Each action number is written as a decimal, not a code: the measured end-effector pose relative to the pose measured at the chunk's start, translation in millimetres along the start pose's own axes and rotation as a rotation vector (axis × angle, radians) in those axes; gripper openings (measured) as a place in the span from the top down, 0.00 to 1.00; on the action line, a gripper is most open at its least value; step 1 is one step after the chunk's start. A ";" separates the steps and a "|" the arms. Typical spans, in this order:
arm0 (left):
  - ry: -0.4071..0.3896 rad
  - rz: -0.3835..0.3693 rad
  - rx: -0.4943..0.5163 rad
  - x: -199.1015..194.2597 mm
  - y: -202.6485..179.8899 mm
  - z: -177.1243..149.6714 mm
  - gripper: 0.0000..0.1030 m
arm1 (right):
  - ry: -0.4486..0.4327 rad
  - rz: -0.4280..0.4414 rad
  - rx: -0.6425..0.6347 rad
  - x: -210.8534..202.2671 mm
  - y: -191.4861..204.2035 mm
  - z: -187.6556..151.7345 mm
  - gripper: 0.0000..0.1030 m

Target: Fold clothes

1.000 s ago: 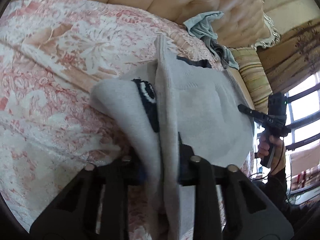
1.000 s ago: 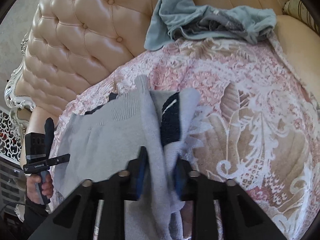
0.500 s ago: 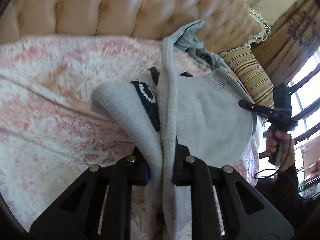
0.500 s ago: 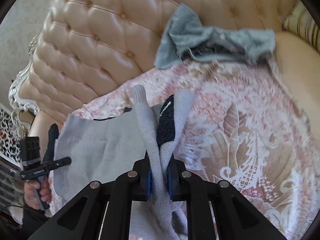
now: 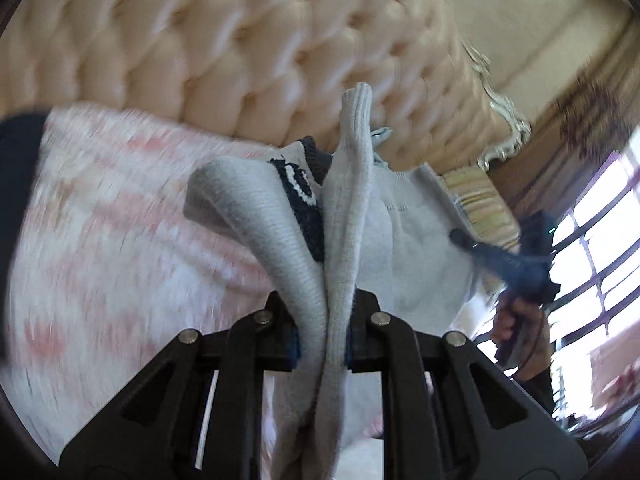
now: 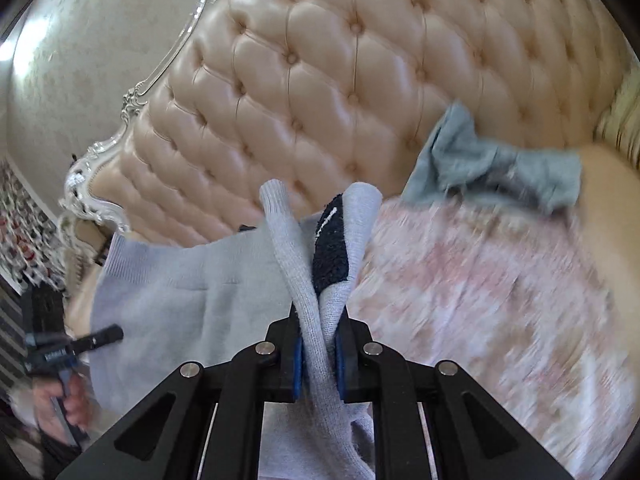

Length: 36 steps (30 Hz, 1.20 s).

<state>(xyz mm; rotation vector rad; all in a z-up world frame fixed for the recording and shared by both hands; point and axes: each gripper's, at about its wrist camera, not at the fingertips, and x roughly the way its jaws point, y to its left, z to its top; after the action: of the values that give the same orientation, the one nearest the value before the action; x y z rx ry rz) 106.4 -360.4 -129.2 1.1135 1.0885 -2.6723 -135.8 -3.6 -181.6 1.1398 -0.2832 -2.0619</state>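
I hold the grey sweater (image 5: 416, 240) stretched between my two claws, off the bed and in front of the tufted headboard (image 6: 320, 80). My left claw (image 5: 323, 336) is clamped tight on a bunched fold of its knit, and my right claw (image 6: 318, 354) is clamped on another fold where a dark patch (image 6: 330, 256) shows. A second ago both cameras looked down on the pink floral bedspread (image 6: 480, 280) with the sweater lying low over it; now the cameras tilt up, the headboard fills the upper half of each view, and the bedspread blurs. The blue-grey garment (image 6: 492, 168) lies at the head edge of the bed against the headboard, as before.
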 end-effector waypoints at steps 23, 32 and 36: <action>-0.526 0.171 -0.495 -198.9 196.0 -69.1 0.83 | 0.328 -0.004 -0.530 263.5 390.2 34.3 0.89; -0.823 0.251 -0.782 -184.7 299.5 -81.7 0.83 | 0.421 -0.040 -0.930 440.8 568.4 14.2 0.89; -0.818 0.251 -0.876 -161.3 323.5 -97.9 0.83 | 0.504 -0.088 -1.055 519.3 585.4 -35.2 0.89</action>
<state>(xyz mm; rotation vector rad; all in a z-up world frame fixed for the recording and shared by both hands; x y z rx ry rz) 380.4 -576.2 -265.4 -0.0145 1.4922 -1.7610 20.9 -769.5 -231.5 0.9100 0.9951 -1.5197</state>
